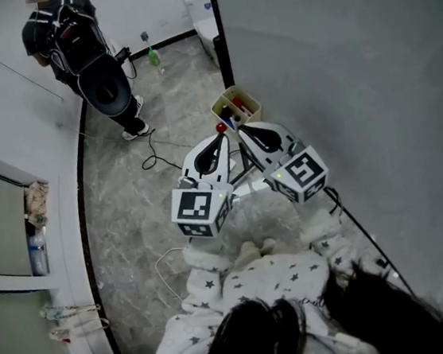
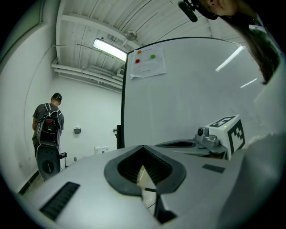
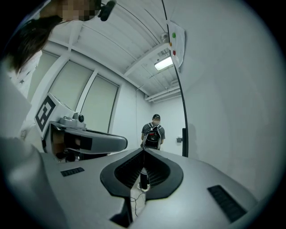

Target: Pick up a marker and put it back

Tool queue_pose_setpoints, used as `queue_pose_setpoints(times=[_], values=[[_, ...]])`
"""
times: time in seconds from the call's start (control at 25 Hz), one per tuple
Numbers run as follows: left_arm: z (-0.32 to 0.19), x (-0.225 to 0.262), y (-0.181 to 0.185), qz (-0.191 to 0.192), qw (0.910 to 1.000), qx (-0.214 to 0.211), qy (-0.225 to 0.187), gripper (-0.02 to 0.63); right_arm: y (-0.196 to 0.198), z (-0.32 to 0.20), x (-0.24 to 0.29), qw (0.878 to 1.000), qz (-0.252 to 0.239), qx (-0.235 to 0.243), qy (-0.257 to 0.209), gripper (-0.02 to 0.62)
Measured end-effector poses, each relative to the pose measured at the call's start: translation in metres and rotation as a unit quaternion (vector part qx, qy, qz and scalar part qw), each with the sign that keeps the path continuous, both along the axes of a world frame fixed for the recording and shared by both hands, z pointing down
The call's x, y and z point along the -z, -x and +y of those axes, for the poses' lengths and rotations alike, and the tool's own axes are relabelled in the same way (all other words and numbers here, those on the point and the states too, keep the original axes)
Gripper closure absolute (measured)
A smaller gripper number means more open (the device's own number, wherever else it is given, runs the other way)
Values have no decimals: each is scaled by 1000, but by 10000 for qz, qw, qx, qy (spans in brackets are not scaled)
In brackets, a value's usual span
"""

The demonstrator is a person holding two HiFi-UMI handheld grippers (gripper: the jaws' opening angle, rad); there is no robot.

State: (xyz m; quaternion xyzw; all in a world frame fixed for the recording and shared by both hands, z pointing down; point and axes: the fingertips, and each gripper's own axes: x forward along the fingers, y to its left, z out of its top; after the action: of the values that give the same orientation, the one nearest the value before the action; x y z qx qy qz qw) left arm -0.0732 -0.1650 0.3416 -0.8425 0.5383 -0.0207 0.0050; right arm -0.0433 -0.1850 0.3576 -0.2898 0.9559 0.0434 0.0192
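I hold both tools level and side by side, tips aimed at the edge of the whiteboard [image 1: 337, 78], where a small tan holder [image 1: 245, 97] seems fixed to the frame. I judge this to be the line-up before any grasp.

The left tongs [image 1: 221, 138] are closed tip to tip with nothing in them. In the left gripper view they [image 2: 143, 147] meet in a point, and only a pale sliver of background shows through the slit behind. The right tongs [image 1: 240, 132] are closed and empty too, and the right gripper view shows them [image 3: 143, 151] pressed together. Either pair would have to open before it could take anything.

The marker [image 1: 221, 127] I would go for sits in the holder, its round red end just beyond the left tips, near them but apart as far as I can tell. Something blue [image 1: 228, 116] stands deeper in the holder, too small to make out. Stood on end like this, the markers offer their tops for a pinch.

A person with a backpack [image 1: 72, 38] stands well away across the floor [image 1: 129, 207].
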Motion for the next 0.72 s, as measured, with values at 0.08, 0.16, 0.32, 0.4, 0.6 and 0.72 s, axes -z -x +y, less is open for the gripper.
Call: queue_pose_setpoints(times=[0.08, 0.16, 0.32, 0.4, 0.6, 0.72], values=[[-9, 1, 5, -6, 10000, -9, 16, 604, 5, -8, 2, 10000, -6, -45, -61, 588], [-17, 2, 10, -8, 10000, -4, 37, 604, 8, -16, 0, 9999, 31, -116, -70, 588], [-26, -2, 13, -69, 9998, -128, 101, 604, 7, -30, -6, 9995, -43, -305, -7, 588], [-29, -7, 15, -83, 9998, -149, 134, 604, 9, -33, -12, 9994, -29, -334, 8, 586], [-43, -18, 18, -39, 9996, -217, 173, 604, 9, -48, -31, 9986, -16, -502, 142, 482], [-47, -28, 17, -21, 9994, -266, 235, 604, 10, -54, -43, 9982, 56, -573, 154, 480]])
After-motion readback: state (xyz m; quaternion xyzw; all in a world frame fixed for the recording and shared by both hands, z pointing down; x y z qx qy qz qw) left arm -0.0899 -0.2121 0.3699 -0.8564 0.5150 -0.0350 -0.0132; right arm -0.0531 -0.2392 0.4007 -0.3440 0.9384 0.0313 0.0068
